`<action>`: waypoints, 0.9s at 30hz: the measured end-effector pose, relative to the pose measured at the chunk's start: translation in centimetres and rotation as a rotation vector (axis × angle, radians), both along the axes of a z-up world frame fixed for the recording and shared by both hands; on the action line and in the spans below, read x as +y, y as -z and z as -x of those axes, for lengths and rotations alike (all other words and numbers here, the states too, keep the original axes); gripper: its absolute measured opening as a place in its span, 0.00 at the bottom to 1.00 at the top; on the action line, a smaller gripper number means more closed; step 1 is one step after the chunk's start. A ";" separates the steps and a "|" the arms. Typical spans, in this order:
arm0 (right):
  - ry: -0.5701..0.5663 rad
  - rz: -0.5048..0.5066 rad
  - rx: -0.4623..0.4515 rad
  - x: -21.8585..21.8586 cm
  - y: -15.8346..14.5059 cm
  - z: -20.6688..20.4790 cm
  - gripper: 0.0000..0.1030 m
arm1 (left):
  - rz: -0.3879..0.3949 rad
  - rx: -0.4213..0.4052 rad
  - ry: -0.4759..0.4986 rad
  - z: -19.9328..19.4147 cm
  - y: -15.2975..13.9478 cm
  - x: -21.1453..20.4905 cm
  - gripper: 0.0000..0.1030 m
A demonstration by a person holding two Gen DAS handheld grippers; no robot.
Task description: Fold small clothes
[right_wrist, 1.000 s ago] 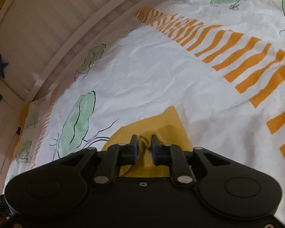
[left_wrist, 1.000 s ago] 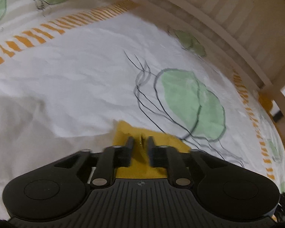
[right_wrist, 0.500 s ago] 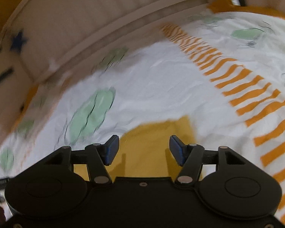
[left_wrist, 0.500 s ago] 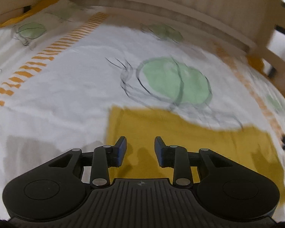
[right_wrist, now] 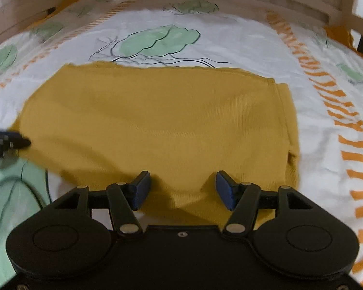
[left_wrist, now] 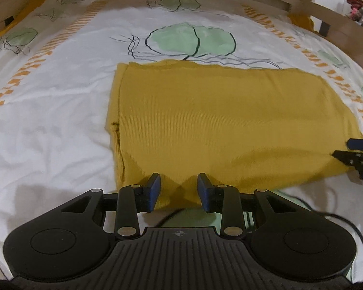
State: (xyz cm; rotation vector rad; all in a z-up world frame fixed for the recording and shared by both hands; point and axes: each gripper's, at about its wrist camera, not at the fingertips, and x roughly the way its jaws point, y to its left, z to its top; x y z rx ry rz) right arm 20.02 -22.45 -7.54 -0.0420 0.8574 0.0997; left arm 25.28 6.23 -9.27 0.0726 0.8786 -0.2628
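Left wrist view has the left claw [left_wrist: 178, 191] with its jaws parted and nothing pinched; the near edge of the yellow garment [left_wrist: 225, 120] lies just ahead of and under its blue fingertips [left_wrist: 154, 188]. From there the cloth spreads flat as a broad rectangle ahead and to the right, on the leaf-print bedsheet [left_wrist: 60, 111]. At the far right of this claw, beside the cloth's right corner, the right claw's tip pokes in.

Right wrist view shows the right claw [right_wrist: 183, 189] gaping wider, also empty, poised over the near edge of the yellow garment [right_wrist: 157, 120], which runs ahead and off to its left.

Judging the risks: the extra strip along each side edge suggests layers underneath, so a pinch at the near edge could catch only the top layer and leave a skewed fold. A deep bite could also gather the bedsheet, which is loose and wrinkled.

Hard to tell: whether either claw touches the cloth, how many layers there are, and what garment it is. The right view is blurred, and the claw bodies hide the nearest edge
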 end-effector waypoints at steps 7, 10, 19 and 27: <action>0.036 -0.031 -0.001 -0.1 -1.3 1.0 0.63 | 0.033 -0.034 -0.040 1.4 -1.9 0.1 0.32; 0.068 -0.080 -0.044 -0.4 -1.7 1.9 0.64 | 0.080 -0.065 -0.025 1.4 -3.2 -1.2 0.32; 0.190 -0.308 -0.107 -3.5 -0.2 4.5 0.64 | 0.096 -0.035 0.064 0.1 -1.7 -8.0 0.32; 0.201 -0.379 -0.131 -4.7 0.9 5.1 0.65 | -0.015 -0.026 0.102 1.5 1.1 -10.2 0.33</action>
